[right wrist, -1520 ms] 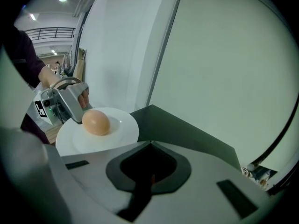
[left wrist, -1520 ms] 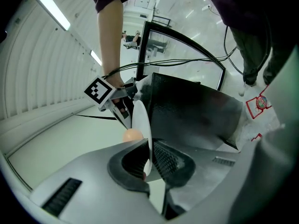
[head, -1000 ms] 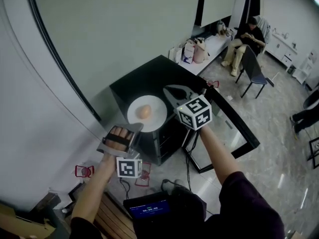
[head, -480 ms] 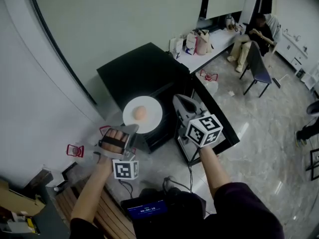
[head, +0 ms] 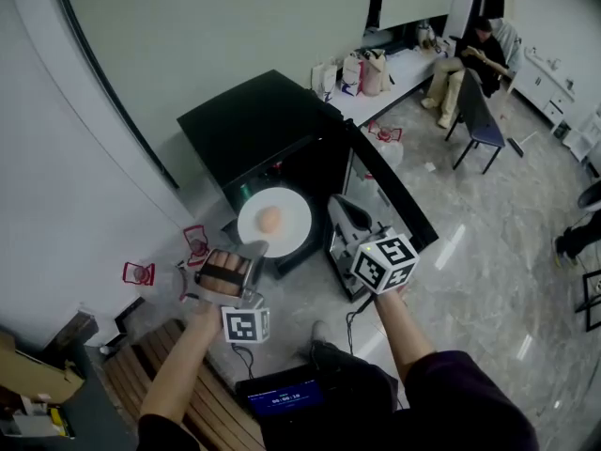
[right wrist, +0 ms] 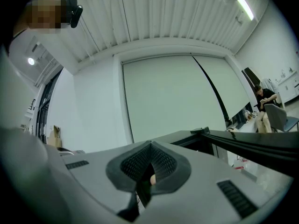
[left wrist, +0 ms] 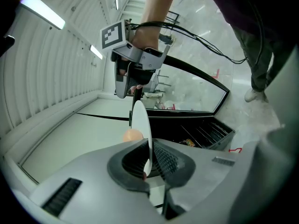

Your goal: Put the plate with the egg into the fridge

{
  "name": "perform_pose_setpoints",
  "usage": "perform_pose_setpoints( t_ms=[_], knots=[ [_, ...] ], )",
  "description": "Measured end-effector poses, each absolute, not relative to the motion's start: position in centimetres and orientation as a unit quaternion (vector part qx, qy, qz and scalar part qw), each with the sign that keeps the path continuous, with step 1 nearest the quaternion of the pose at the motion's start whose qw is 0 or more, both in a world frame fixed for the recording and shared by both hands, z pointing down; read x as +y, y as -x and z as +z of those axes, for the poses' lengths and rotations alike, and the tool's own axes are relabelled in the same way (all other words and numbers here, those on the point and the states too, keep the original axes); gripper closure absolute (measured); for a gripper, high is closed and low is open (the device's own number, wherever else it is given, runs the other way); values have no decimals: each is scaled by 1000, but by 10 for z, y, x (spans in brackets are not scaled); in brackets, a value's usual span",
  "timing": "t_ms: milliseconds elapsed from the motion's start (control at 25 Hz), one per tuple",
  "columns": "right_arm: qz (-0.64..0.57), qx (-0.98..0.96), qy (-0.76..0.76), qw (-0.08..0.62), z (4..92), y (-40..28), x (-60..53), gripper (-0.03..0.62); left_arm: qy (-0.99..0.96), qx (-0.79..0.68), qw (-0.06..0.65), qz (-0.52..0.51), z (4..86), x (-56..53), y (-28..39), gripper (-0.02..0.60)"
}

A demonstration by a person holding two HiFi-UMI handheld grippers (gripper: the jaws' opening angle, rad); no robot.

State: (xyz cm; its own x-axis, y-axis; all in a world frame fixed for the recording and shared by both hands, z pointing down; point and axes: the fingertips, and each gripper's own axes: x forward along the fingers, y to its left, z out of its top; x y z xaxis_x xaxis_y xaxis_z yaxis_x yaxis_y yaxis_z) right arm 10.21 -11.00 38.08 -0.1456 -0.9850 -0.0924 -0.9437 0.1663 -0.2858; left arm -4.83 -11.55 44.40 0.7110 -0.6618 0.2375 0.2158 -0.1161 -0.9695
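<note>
Item: one round white plate (head: 286, 238) carrying one tan egg (head: 269, 218) near its middle, held level and face up in front of the open mouth of one low black fridge (head: 254, 120), whose glass door (head: 399, 200) hangs swung out on the person's right. Being round, the plate has no long axis. It appears edge-on in the left gripper view, its rim running straight away from the camera. The egg lies on its side, and I cannot tell which way its long axis runs. Grippers: two. The grey left gripper (head: 255, 249) has its jaws nearly together, clamped on the near rim of the plate, with the thin white edge pinched between the ribbed pads. The grey right gripper (head: 329, 212) has its jaws fully together on the opposite rim. Its own view shows a speck of egg colour in the slit between the pads. Background: one seated person (head: 474, 59) on a dark chair (head: 479, 125), well apart from the fridge.
</note>
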Motion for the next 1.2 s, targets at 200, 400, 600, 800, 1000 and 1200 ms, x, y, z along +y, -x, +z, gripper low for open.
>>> perform_pose_setpoints(
  t_ms=[200, 400, 600, 800, 1000, 1200],
  knots=[
    [-85, 752, 644, 112, 398, -99, -91, 588, 664, 173, 642, -343, 458, -112, 33, 560],
    [-78, 751, 646, 113, 412, -117, -90, 588, 665, 183, 623, -370, 488, -132, -1, 560],
    [-71, 764, 634, 97, 441, -130, -105, 588, 654, 201, 609, -401, 535, -170, -40, 560],
    [-84, 773, 623, 91, 482, -141, -131, 588, 644, 226, 579, -445, 589, -216, -65, 560],
    [-88, 780, 614, 83, 524, -139, -154, 588, 634, 243, 561, -474, 653, -268, -83, 560],
    [-110, 780, 611, 78, 576, -135, -171, 588, 620, 263, 541, -504, 714, -327, -95, 560]
  ],
)
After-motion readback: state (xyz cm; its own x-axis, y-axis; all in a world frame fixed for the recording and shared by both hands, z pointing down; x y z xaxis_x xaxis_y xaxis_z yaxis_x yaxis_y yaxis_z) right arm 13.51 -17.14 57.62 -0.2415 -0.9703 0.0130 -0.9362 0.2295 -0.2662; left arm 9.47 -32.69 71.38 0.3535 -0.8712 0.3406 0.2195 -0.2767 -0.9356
